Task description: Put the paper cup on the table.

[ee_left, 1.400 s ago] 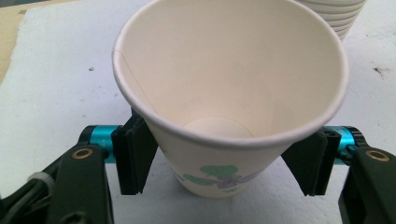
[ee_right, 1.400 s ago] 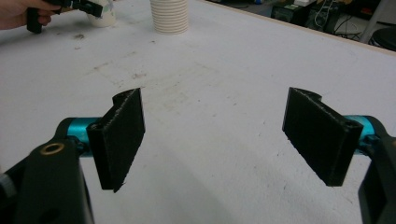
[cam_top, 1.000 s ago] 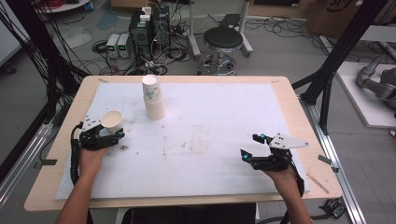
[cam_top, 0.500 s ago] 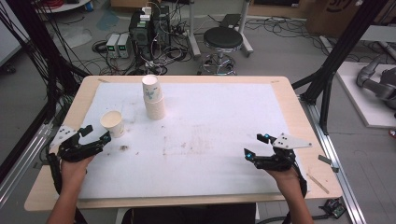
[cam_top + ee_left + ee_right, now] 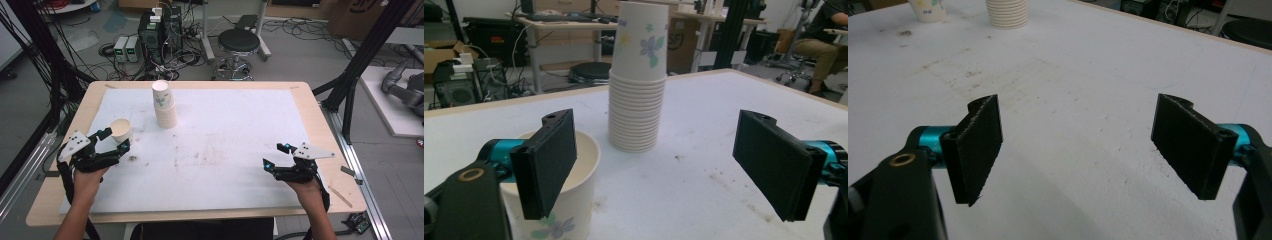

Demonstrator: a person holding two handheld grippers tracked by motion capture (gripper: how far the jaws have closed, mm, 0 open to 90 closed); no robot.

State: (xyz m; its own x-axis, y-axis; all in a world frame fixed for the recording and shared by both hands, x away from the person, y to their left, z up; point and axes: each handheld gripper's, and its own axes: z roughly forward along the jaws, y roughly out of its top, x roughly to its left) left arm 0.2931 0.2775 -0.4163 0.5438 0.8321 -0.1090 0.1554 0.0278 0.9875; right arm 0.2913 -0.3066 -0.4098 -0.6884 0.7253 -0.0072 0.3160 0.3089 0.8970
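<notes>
Hiding part of the single cup [image 5: 569, 200], one jaw crosses its rim.

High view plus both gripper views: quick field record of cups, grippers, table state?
single cup: paper cup upright, open end up, on the table's left side
cup stack: stack of paper cups rims down, behind and to the right of the single cup
left gripper: open, beside the single cup, nothing between the jaws
right gripper: open, empty, low over the table's right side
table: white mat, light stains mid-surface
</notes>
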